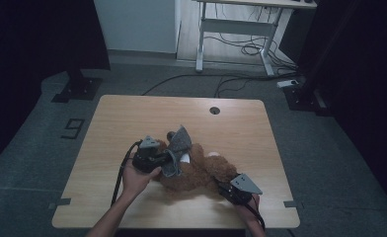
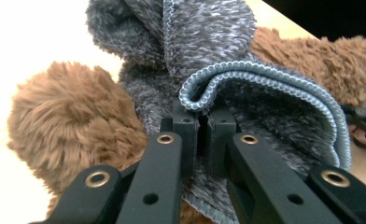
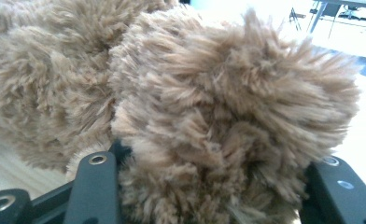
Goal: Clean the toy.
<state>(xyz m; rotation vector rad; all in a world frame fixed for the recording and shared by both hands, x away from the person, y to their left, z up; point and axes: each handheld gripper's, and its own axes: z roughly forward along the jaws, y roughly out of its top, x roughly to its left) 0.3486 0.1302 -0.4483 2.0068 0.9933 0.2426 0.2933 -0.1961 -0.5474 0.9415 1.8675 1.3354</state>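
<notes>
The brown plush teddy bear point(image 1: 201, 170) lies on its back near the front edge of the light wooden table point(image 1: 241, 123), a grey fleecy cloth with pale stitched edging point(image 1: 177, 148) draped over it. The left gripper point(image 1: 168, 157) is pinched tight on that cloth (a folded hem). The right gripper point(image 1: 220, 183), jaws partly apart, clamps a furry limb.

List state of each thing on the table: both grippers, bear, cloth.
left gripper: shut on the grey cloth's edge
right gripper: jaws clamped around a limb of the bear
teddy bear: lying on the table, partly under the cloth
grey cloth: bunched, draped over the bear
</notes>
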